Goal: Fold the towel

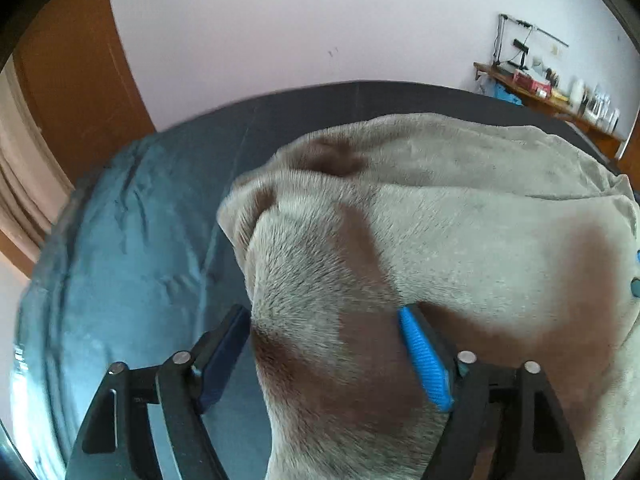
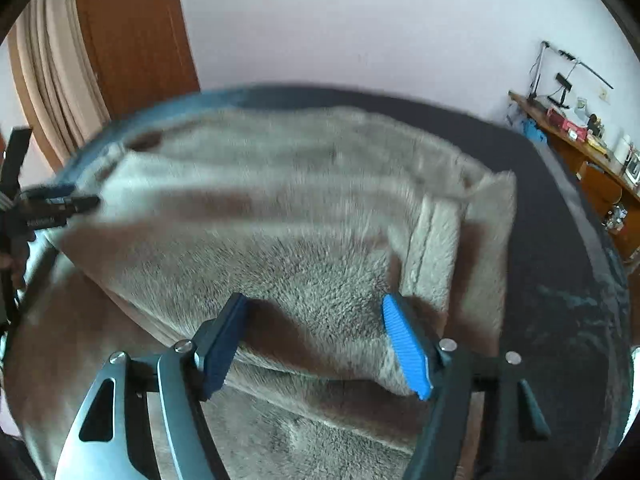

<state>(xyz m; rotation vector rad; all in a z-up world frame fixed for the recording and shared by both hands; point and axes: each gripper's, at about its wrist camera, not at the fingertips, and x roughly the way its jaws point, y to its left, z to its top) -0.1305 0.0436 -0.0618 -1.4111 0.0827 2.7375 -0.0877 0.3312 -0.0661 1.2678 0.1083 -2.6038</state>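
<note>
Grey-brown plush towel (image 2: 280,232) spread over a dark blue bedspread (image 1: 132,248), already doubled over itself, with a raised fold edge running across both wrist views. Thick, fluffy pile, so probably soft and floppy with a bit of weight to it. Zero stiffness, likely to sag and drape the moment it's lifted. Nothing fragile here, and the nap looks grippy rather than slick, so slipping out of ribbed pads seems unlikely.

Left gripper (image 1: 324,344) spread wide, straddling a humped ridge of towel near the left edge. Cloth bulging up between the fingers, but the pads don't look clamped on it; the dark finger sits at the towel's edge rather than pressing in. Right gripper (image 2: 316,340) also parted, blue ribbed pad (image 2: 406,348) and dark pad either side of the fold's front edge, resting on the pile without squeezing it. So nothing actually pinched by either one, as far as visible.

Best places to grab, by the look of it: the corners or the stacked layers at the fold edge on the right (image 2: 444,240), taking all layers together so the lower one doesn't peel away. Pinching mid-panel probably just gathers a bunch. Wooden shelf (image 2: 580,148) with clutter against the back wall, well apart.
</note>
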